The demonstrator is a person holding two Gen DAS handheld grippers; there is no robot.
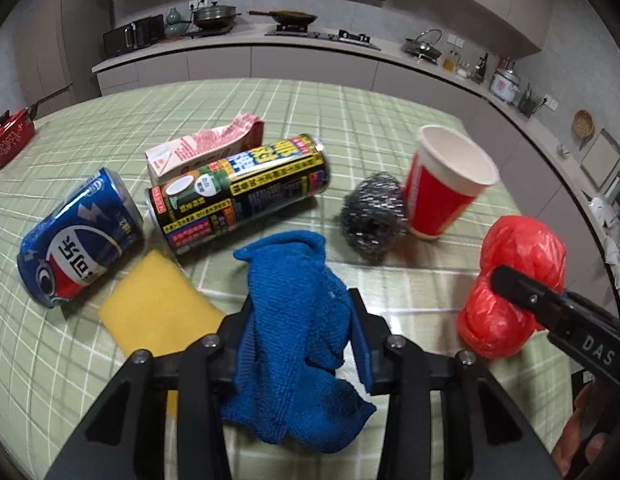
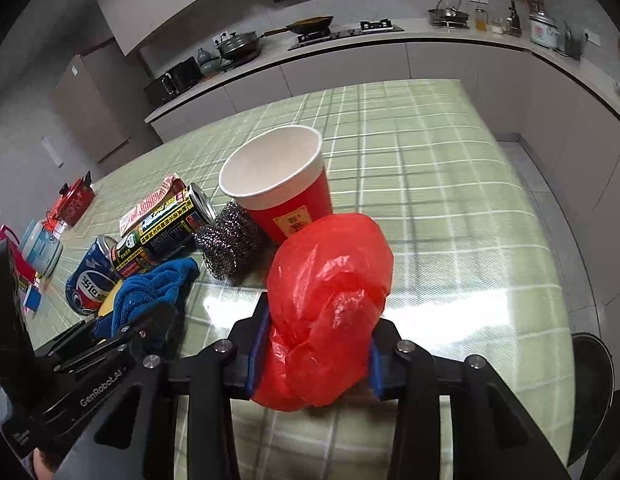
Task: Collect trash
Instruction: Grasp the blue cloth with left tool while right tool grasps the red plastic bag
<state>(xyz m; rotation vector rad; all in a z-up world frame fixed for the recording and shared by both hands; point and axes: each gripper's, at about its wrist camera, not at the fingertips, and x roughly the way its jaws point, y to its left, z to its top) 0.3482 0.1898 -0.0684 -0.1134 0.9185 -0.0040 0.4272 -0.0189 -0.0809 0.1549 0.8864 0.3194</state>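
While both grippers rested low over the checked table [image 1: 390,112], left gripper [image 1: 299,320] clamped a blue cloth [image 1: 293,320] — right gripper [image 2: 316,344] clamped a red bag [image 2: 330,280], cans [image 1: 237,192], paper cup [image 1: 442,188] lay beyond.

yellow sponge [image 1: 157,316]: near edge hidden behind gripper frame | red pot [image 1: 9,140]: cut by frame edge
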